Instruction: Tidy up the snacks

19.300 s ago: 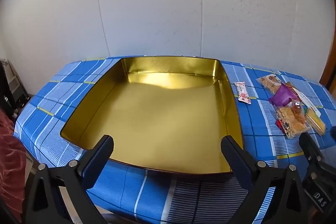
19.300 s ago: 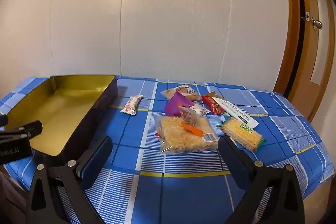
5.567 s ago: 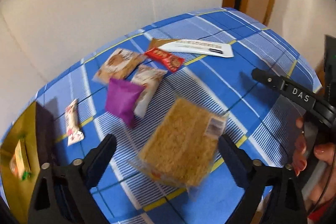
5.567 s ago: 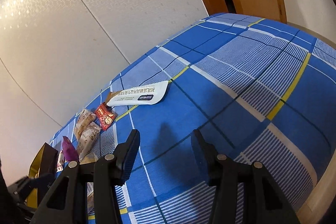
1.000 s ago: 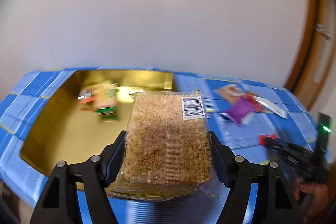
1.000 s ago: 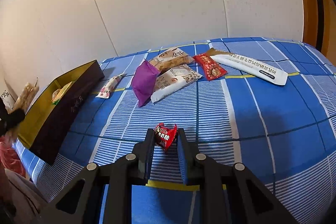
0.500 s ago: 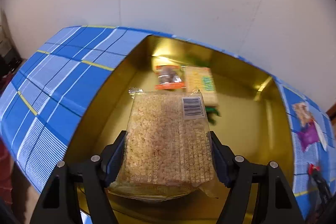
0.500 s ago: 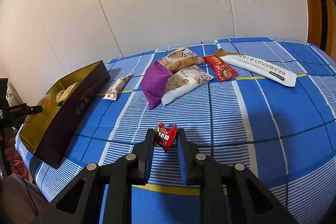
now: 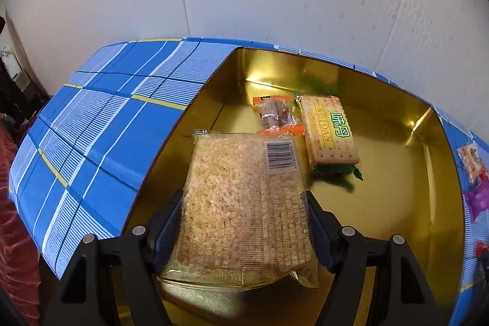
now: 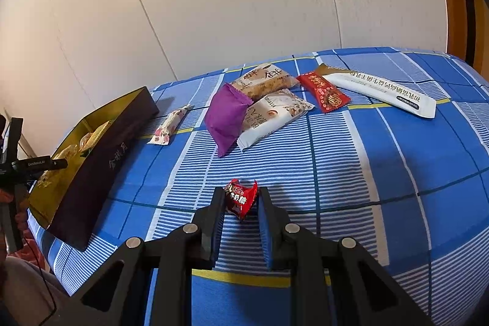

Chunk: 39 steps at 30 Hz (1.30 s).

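the left gripper [image 9: 244, 229] clamps a crinkly clear packet of puffed rice squares [image 9: 241, 203] over the shiny gold rectangular tin [image 9: 397, 203], whose right half lies bare beside a green biscuit pack [image 9: 331, 133]. the right gripper [image 10: 241, 200] pinches a small glossy red candy wrapper [image 10: 240, 199] above the blue checked cloth [image 10: 397, 173]. the tin's near edge is cut off.

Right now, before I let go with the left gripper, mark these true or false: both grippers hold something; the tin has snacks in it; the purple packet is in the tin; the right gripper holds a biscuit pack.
1. Both grippers hold something. True: left gripper clamps the puffed rice pack, right gripper a small red candy.
2. The gold tin has snacks in it. True.
3. The purple packet is in the tin. False: it lies on the tablecloth.
4. The right gripper holds a biscuit pack. False: the biscuit pack lies in the tin.
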Each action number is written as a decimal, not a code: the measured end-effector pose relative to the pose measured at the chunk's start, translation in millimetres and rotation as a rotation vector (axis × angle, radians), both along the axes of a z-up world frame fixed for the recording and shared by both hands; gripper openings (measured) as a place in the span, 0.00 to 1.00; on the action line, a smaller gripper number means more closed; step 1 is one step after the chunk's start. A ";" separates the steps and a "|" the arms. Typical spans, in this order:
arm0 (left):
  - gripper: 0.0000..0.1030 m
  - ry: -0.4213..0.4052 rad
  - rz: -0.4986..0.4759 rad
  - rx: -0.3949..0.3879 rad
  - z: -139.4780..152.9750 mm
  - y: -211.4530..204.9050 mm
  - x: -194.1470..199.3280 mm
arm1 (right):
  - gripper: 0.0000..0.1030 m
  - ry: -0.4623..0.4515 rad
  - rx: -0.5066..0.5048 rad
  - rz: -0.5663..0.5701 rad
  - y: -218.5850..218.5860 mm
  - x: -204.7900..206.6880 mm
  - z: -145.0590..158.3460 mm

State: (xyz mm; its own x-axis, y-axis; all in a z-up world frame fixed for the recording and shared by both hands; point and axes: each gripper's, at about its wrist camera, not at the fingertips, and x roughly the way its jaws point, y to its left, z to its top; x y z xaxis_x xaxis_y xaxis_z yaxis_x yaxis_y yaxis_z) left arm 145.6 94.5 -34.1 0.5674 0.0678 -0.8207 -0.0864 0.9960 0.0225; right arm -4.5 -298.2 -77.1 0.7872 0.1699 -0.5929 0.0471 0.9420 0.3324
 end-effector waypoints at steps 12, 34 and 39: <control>0.77 0.002 0.041 -0.003 -0.8 0.7 0.7 | 0.20 0.007 0.014 0.004 3.9 4.6 -1.3; 0.84 -0.146 0.032 -0.006 27.1 0.4 -31.2 | 0.20 -0.027 0.018 0.073 32.9 10.1 19.4; 0.84 -0.168 -0.011 0.000 30.7 -8.3 -35.7 | 0.20 -0.054 0.004 0.124 57.8 24.3 44.9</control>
